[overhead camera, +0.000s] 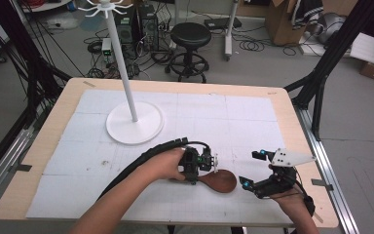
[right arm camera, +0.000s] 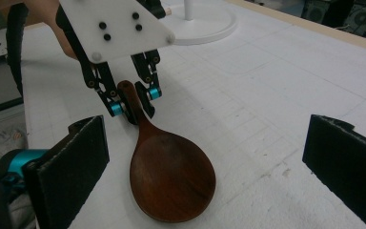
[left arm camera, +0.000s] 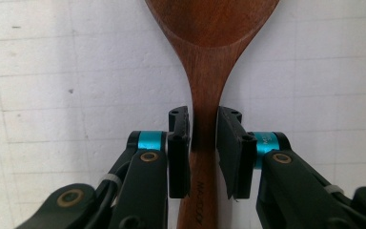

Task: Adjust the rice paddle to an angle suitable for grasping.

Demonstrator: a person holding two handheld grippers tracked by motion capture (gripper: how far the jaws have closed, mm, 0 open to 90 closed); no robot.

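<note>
My left gripper (left arm camera: 204, 138) straddles the wooden spoon (overhead camera: 219, 180)'s handle, pads barely off it, spoon flat on the white mat (overhead camera: 233, 117). Right gripper (right arm camera: 209, 162) gapes wide just beside the bowl. Risk: lifting with this loose pinch near the handle end, the heavy bowl swings down or slips.

spoon (right arm camera: 171, 179): dark brown wood, smooth, a bit shiny
table top (overhead camera: 253, 122): white, matt, scuffed
stand (overhead camera: 135, 124): white, smooth plastic look
</note>
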